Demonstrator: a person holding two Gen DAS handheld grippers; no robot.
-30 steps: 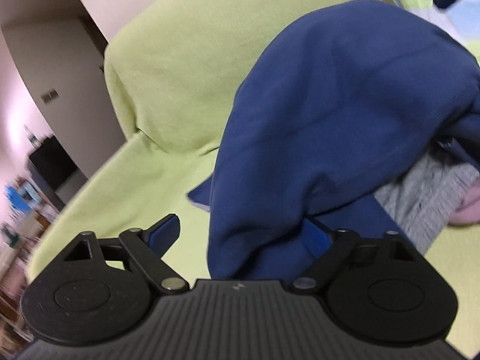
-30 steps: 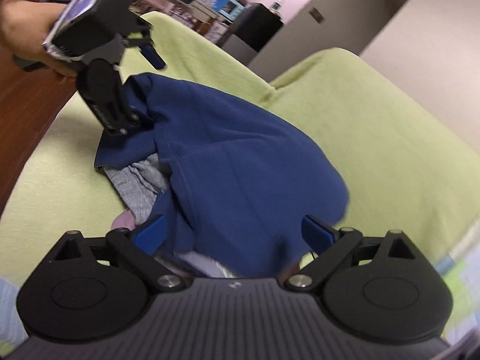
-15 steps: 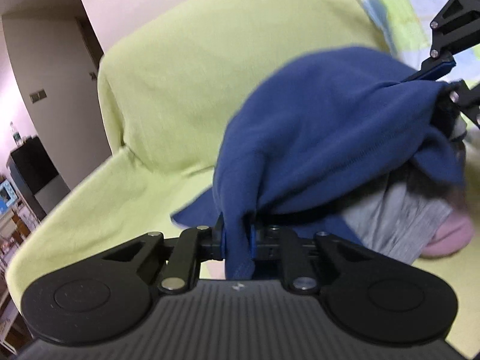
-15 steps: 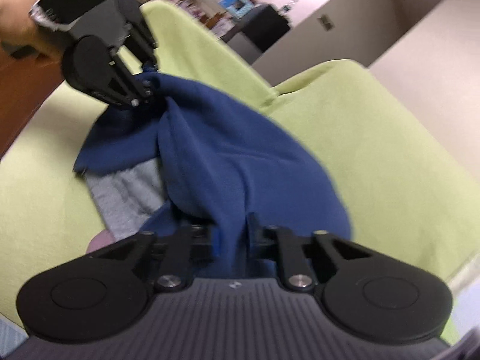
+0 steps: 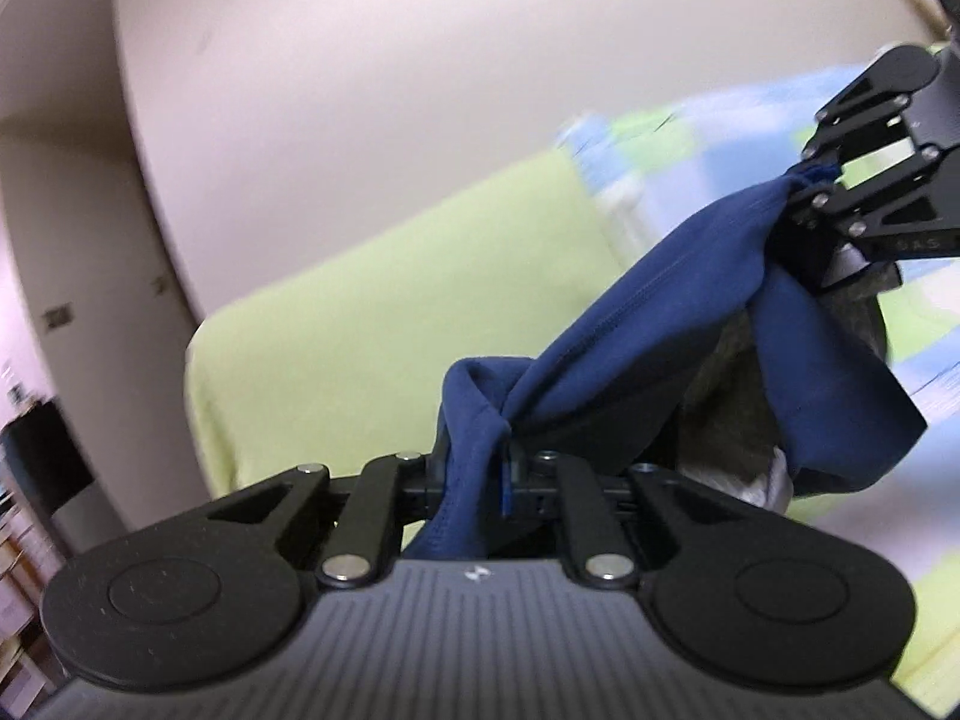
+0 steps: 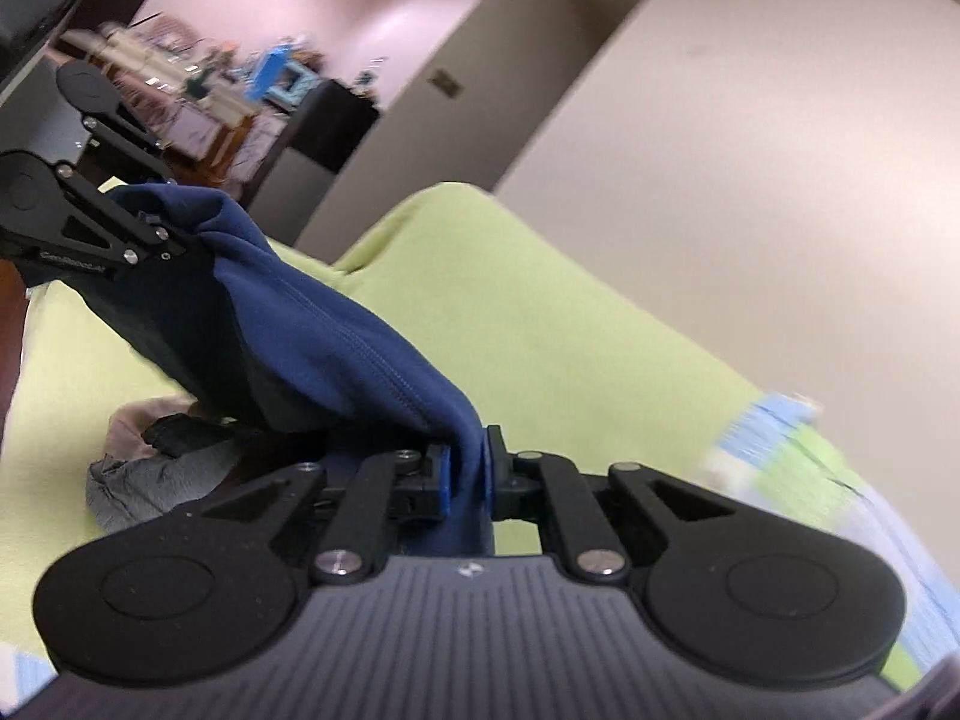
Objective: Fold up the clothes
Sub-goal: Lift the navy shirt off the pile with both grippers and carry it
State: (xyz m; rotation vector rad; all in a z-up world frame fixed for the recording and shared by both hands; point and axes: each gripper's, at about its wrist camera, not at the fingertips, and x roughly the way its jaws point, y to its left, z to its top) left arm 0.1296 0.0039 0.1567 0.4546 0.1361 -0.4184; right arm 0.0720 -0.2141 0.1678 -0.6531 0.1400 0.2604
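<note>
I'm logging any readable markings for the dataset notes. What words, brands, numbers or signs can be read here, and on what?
Embossed lettering on the left gripper linkage: too blurred to read.
Embossed characters on the right gripper linkage: unreadable.
Small white logo on each grey ribbed gripper body: a symbol, no letters.
Nothing readable elsewhere.

The blue garment (image 5: 654, 324) stretches taut between the left tool (image 5: 477, 474) and the right tool (image 5: 798, 204), barring the way between them. Above it lies open air up to the wall (image 5: 420, 90). Beneath it, grey clothes (image 6: 150, 480) heap on the green sofa (image 6: 570, 360); the seat beside them is bare.
</note>
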